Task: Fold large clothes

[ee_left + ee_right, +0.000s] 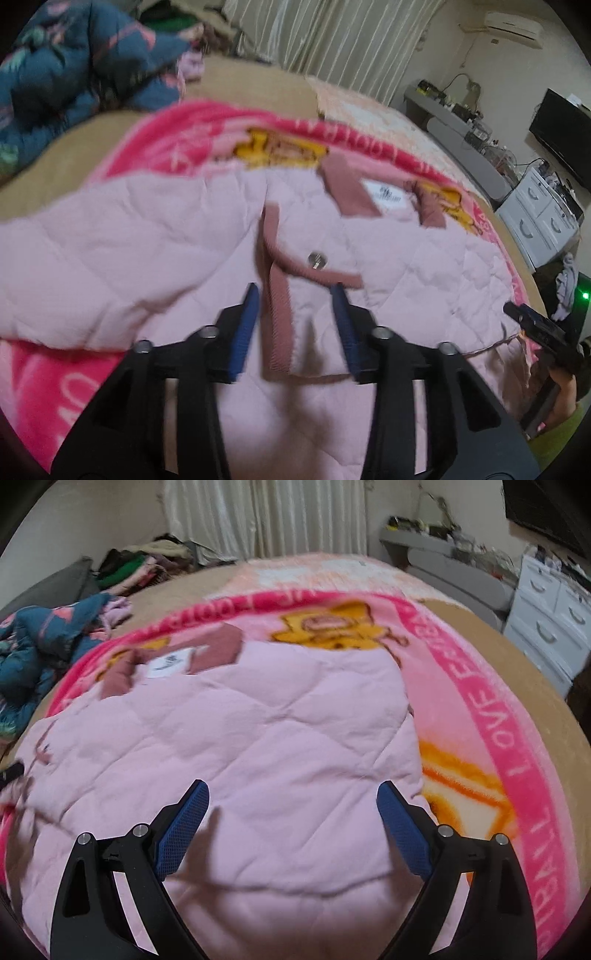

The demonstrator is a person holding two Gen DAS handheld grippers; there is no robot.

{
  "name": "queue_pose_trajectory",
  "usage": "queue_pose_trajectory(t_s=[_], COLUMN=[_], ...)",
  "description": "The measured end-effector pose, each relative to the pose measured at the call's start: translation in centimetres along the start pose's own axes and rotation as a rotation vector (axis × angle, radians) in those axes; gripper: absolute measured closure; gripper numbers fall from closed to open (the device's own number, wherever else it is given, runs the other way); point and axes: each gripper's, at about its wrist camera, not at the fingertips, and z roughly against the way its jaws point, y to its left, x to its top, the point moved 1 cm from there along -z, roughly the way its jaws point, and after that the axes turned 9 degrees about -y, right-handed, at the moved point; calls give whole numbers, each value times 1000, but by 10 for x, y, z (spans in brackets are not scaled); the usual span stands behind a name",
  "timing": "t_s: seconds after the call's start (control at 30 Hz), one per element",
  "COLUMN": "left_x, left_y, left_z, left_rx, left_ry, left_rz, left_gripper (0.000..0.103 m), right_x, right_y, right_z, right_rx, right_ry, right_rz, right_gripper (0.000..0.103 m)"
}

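Note:
A pale pink quilted jacket [147, 258] lies spread on a bright pink blanket [177, 140] on the bed. Its dusty-pink ribbed collar [349, 188] and white label [386, 195] sit at the far end. My left gripper [294, 291] hovers low over the jacket's middle, its jaws partly apart. A ribbed trim strip [279, 325] lies between the blue pads, which do not press on it, and a metal snap [316, 258] is just beyond. In the right wrist view, my right gripper [292, 786] stands wide open over the jacket [258, 720] near its right edge, holding nothing.
A blue patterned quilt [74, 66] is bunched at the bed's far left. White drawers [546, 627] and a grey shelf [443, 554] stand right of the bed. A clothes pile [147, 565] lies by the curtain. A hand in a green sleeve [565, 413] is at the right.

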Motion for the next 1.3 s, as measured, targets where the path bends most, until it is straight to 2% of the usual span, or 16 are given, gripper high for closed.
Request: queue_pose_trajectory(t_s=[0.1, 0.2, 0.37, 0.47, 0.53, 0.7, 0.8, 0.97, 1.3], left_x=[-1, -13, -36, -43, -46, -42, -41, -41, -42], left_y=[-15, -28, -35, -39, -39, -37, -40, -44, -38], left_z=[7, -3, -28, -35, -36, -28, -18, 2, 33], left_rx=[-30, -82, -60, -56, -59, -76, -74, -64, -17], left_ry=[-5, 62, 139, 142, 142, 151, 154, 146, 125], left_rz=[-44, -57, -79, -115, -123, -95, -99, -91, -89], left_gripper=[60, 58, 52, 45, 44, 41, 34, 10, 9], right_x=[-8, -13, -22, -26, -27, -27, -25, -24, -18], right_y=[2, 4, 2, -1, -3, -3, -6, -8, -3], right_z=[6, 7, 1, -5, -8, -3, 10, 27, 61], right_rx=[26, 37, 23, 14, 14, 7, 26, 70, 91], right_ry=[24, 34, 66, 76, 77, 69, 40, 26, 1], right_rz=[-14, -25, -29, -35, -49, -57, -88, -136, -175], right_gripper=[11, 11, 11, 10, 10, 10, 10, 6, 4])
